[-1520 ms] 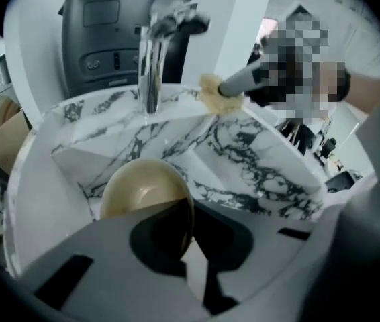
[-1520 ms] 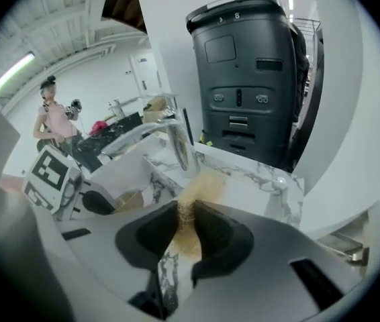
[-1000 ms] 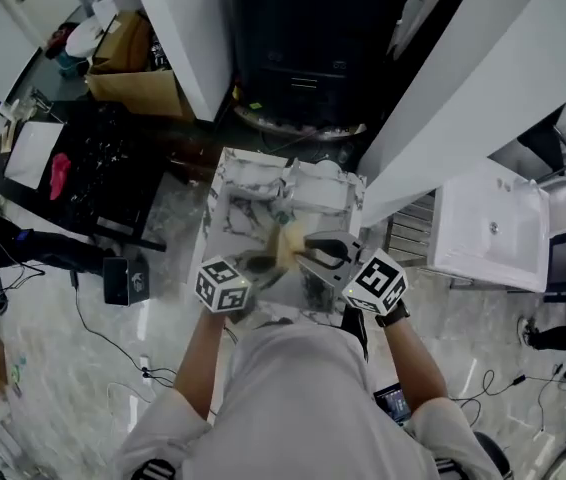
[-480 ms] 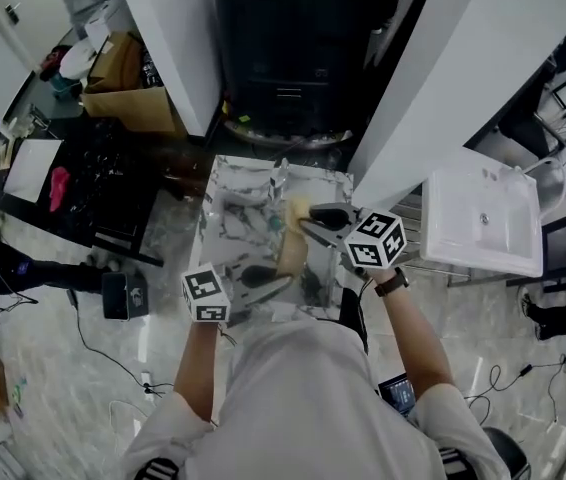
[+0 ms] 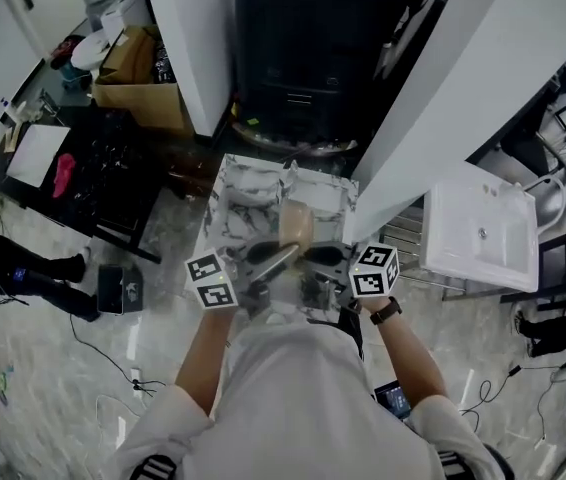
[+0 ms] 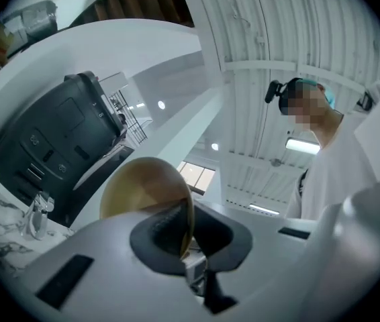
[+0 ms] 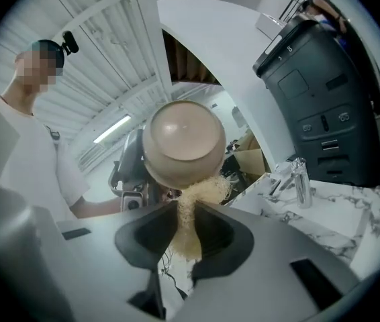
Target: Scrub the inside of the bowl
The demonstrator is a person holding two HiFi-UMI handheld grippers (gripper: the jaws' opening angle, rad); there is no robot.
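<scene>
The bowl (image 5: 295, 223), tan outside and golden inside, is held in the air over the middle of the bench (image 5: 239, 200), between the two grippers. The left gripper (image 6: 184, 232) has its jaws pressed onto the bowl's rim, one pad inside the wall and one outside. In the left gripper view the bowl's smooth hollow faces partly towards the camera. The right gripper (image 7: 187, 237) pinches a pale, fibrous scrubber (image 7: 191, 210) between its pads. In the right gripper view the scrubber's frayed top touches the lower edge of the bowl, whose round base faces that camera.

The bench is a small white marble top with grey veins, and a chrome tap (image 7: 301, 180) stands near its far edge. Behind the far edge stands a tall black machine (image 5: 308, 43) between white wall panels. The floor (image 5: 153, 318) is glossy grey marble with cables trailing over it. A white sink unit (image 5: 478, 230) stands well off the bench's right edge. Beyond its far left corner are an open cardboard box (image 5: 135, 80), whose contents cannot be made out, and a black table (image 5: 93, 173).
</scene>
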